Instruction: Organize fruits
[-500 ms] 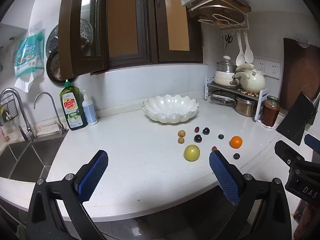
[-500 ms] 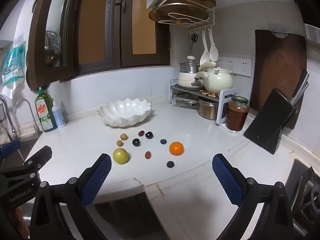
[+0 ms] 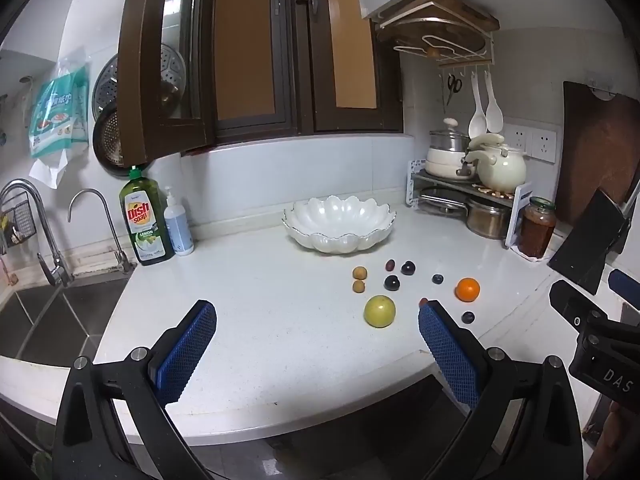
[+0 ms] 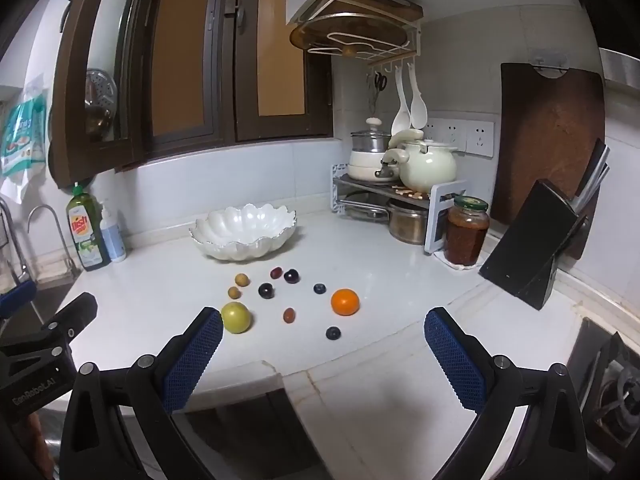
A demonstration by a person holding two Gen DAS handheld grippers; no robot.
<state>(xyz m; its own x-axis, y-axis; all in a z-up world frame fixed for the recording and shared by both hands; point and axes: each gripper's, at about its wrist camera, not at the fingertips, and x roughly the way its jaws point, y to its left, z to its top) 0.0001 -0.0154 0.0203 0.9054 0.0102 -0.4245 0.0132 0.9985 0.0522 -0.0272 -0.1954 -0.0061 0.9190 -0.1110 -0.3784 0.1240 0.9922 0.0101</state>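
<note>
Near the bench's front edge, both left tongs (image 3: 316,354) and right tongs (image 4: 324,354) hover spread and empty, fruits lying loose before the scalloped white ceramic bowl (image 4: 244,236); next, judging by this, comes reaching the round orange fruit (image 4: 345,301).

I read "Dish soap" in red on the label of the green bottle (image 3: 146,220) by the sink, with "LEMON" in small letters lower on the same label. In my right wrist view the same bottle (image 4: 86,236) shows only "Dish" clearly. On the black body of the right gripper (image 3: 608,364), seen from my left camera, I make out "DAS". On the left gripper (image 4: 34,380), seen from my right camera, I read "GenRobot.AI". The green hanging packet (image 3: 56,116) carries print, too small for me to read
</note>
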